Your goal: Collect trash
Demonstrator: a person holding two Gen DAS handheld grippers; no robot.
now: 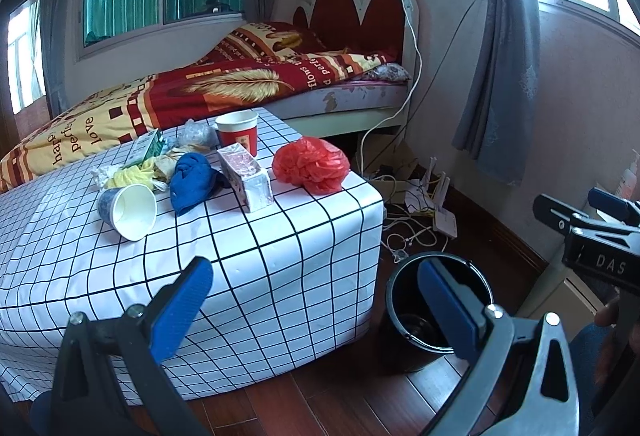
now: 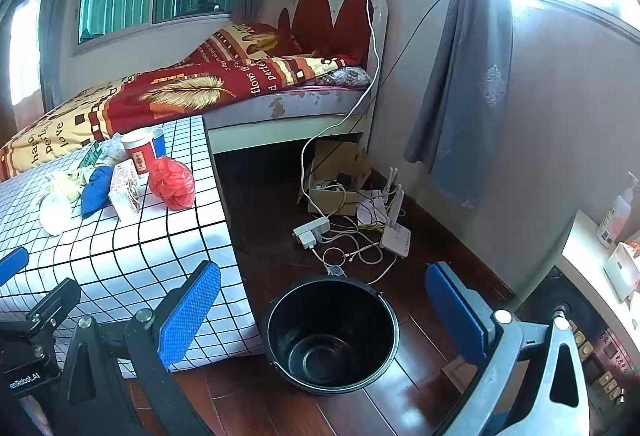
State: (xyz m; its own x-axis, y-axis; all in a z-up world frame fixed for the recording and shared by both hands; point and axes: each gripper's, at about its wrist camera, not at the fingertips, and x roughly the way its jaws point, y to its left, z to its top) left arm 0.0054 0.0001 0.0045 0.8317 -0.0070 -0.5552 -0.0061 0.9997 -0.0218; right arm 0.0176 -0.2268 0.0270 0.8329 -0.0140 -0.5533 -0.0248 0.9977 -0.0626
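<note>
The trash sits in a pile on the table with the white cloth with black squares. The empty round black plastic bucket stands on the wood floor just beside it. The left gripper and the right gripper both hang wide open and hold nothing. The crumpled red plastic bag looks light, soft and squishy, so pinch its puffy middle. The tipped white paper cup looks thin and could squash; pinching its rim gently seems best
</note>
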